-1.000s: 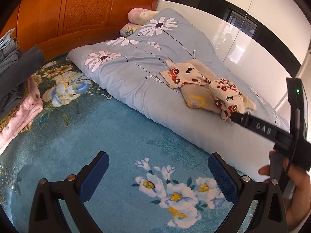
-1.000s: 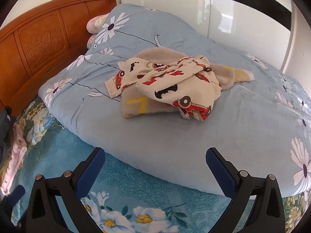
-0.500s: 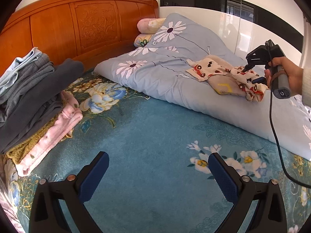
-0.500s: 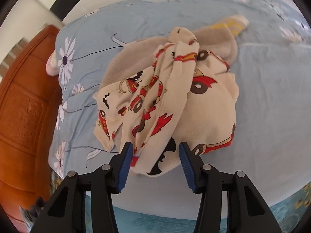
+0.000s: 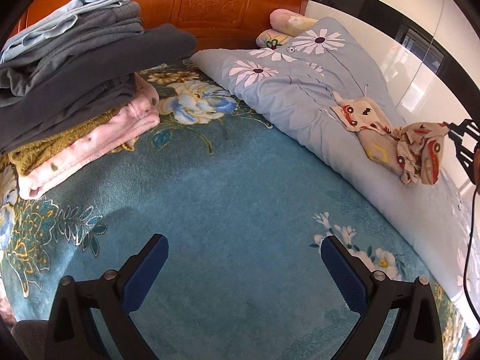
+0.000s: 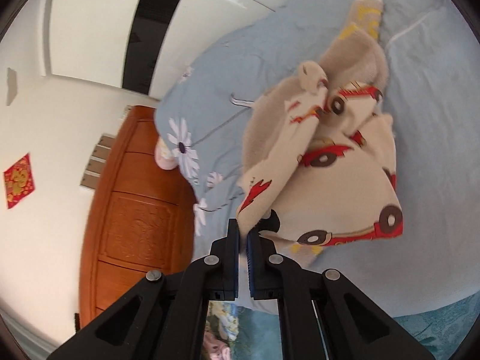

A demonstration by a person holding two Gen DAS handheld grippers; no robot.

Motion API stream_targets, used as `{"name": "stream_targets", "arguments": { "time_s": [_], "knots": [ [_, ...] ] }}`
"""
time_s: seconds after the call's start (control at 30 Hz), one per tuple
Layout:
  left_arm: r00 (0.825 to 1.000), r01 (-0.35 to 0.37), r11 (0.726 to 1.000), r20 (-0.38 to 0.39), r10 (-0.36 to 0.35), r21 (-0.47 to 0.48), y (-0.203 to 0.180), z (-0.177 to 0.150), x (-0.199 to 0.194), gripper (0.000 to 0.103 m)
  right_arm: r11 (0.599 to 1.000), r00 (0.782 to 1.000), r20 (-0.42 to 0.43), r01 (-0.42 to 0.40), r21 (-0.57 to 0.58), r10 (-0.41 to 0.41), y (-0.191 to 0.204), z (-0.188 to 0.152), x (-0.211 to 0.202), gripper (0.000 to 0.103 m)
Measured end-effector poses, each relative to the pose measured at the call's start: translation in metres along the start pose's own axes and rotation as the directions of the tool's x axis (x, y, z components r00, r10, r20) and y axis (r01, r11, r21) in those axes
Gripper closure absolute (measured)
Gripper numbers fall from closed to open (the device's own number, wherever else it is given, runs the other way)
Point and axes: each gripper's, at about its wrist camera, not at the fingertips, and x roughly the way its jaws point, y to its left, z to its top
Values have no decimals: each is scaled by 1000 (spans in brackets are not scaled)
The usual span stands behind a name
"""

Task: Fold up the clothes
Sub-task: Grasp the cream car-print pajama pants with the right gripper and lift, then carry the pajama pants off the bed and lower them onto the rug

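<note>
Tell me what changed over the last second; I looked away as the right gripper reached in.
The right gripper closed on the car-print garment and is lifting its edge off the blue quilt. The left gripper stayed open and empty; the folded stack is untouched.

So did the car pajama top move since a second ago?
Yes. The car pajama top lay flat over the grey garment on the blue duvet; now the right gripper, its fingers just closed on the hem, has it bunched and lifted.

Right tool (image 5: 463,141) cut off at left-wrist view's right edge; beige garment (image 6: 354,60) mostly hidden under car-print top (image 6: 336,180).
</note>
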Motion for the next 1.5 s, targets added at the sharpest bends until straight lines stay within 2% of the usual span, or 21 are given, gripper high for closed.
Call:
{"name": "stream_targets", "arguments": {
  "time_s": [0.1,0.23,0.3,0.4,0.43,0.47,0.53,0.57,0.6,0.63,0.7,0.8,0.9,0.97,1.03,1.17,1.3,1.43,1.5],
  "knots": [
    [999,30,1000,11,-30,1,-5,2,-12,0,989,992,2,-125,-78,126,45,5,-42,99],
    [997,65,998,42,-65,3,-10,7,-33,0,942,960,-35,-280,-187,278,109,-10,-97,99],
    [995,81,997,64,-81,-1,-9,9,-46,0,909,930,-67,-367,-197,361,133,-24,-125,99],
    [992,81,997,97,-79,-8,-4,10,-64,0,829,855,-124,-518,-208,503,158,-60,-168,99],
    [992,82,997,102,-81,-13,-1,10,-69,0,816,846,-140,-532,-226,514,162,-75,-179,99],
    [990,93,996,105,-90,-20,4,11,-73,0,819,854,-158,-520,-244,496,161,-91,-186,99],
    [988,119,992,104,-113,-47,15,10,-79,0,868,907,-185,-418,-269,379,145,-119,-188,99],
    [987,133,989,102,-126,-64,21,9,-81,0,905,940,-191,-328,-270,284,129,-132,-187,99],
    [985,146,986,101,-138,-81,26,8,-84,0,938,964,-196,-230,-258,182,109,-145,-183,99],
    [984,162,982,96,-153,-99,33,7,-85,0,962,975,-199,-147,-229,101,85,-157,-180,99],
    [980,192,972,77,-183,-133,43,3,-82,0,985,976,-212,19,-169,-56,38,-181,-174,99],
    [977,212,961,47,-207,-175,54,-6,-74,0,980,956,-220,180,-82,-194,-14,-209,-171,99],
    [970,237,940,12,-242,-246,63,-17,-63,0,936,904,-246,345,-67,-350,-44,-237,-166,99],
    [958,271,917,-13,-287,-293,66,-20,-57,0,905,870,-257,419,-67,-422,-54,-255,-167,99],
    [946,309,902,-4,-325,-300,64,-19,-55,0,874,834,-266,480,-81,-483,-58,-269,-166,99],
    [935,335,906,-29,-353,-257,58,-18,-46,0,802,762,-251,572,-174,-598,-43,-286,-151,98],
    [944,287,920,-87,-320,-267,61,-15,-29,0,685,646,-230,696,-216,-728,-33,-302,-123,98],
    [935,253,924,-173,-309,-286,66,-10,-21,0,572,539,-194,788,-229,-820,-21,-318,-98,98],
    [925,232,918,-217,-310,-322,72,-10,-21,1,561,527,-192,790,-247,-828,-7,-324,-89,98]
  ]
}}
